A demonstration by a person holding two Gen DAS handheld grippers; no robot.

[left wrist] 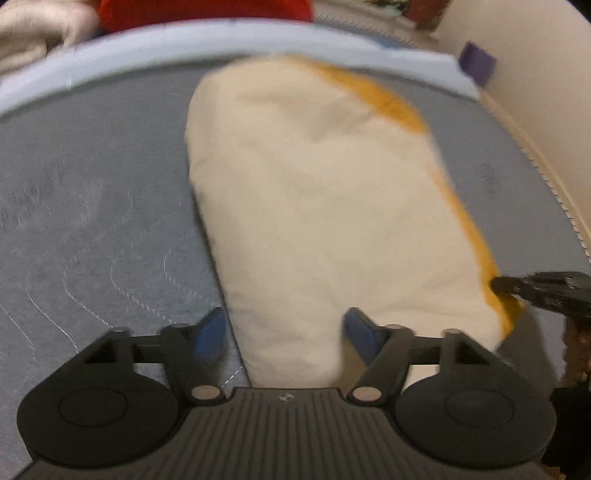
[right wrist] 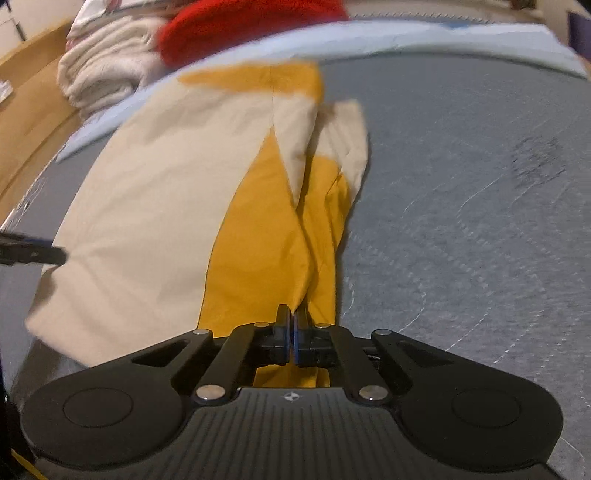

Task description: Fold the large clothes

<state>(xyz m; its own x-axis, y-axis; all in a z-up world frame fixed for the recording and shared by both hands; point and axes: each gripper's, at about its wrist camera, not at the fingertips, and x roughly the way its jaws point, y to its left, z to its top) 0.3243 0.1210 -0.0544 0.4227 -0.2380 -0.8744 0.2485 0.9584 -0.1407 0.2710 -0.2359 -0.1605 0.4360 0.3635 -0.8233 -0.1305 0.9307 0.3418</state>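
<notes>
Cream cotton garment with mustard-yellow panels and edging (right wrist: 147, 206): lies lengthwise on the grey quilted mattress top (right wrist: 461, 221), partly folded, cream layer uppermost, yellow fabric exposed along its right side in the right wrist view.

Right gripper (right wrist: 291, 332): black, blue-padded; jaws closed tight on a ridge of the garment's yellow fabric at the near end.

Left gripper (left wrist: 284, 328): black, blue pads (left wrist: 212, 332); jaws spread wide over the near end of the garment, cream cloth between them, neither pad seen pressing on it. View is motion-blurred.

Pale blue fabric border (left wrist: 221, 37): runs along the mattress's far edge.

Red bundle of cloth (right wrist: 251, 22): beyond the border, blurred.

Stack of folded off-white fleecy textiles (right wrist: 107, 70): beside the red bundle, on its left.

Tan wooden surface (right wrist: 29, 122): left of the mattress.

Cream wall (left wrist: 535, 92): right of the mattress, small purple object (left wrist: 478, 62) against it.
</notes>
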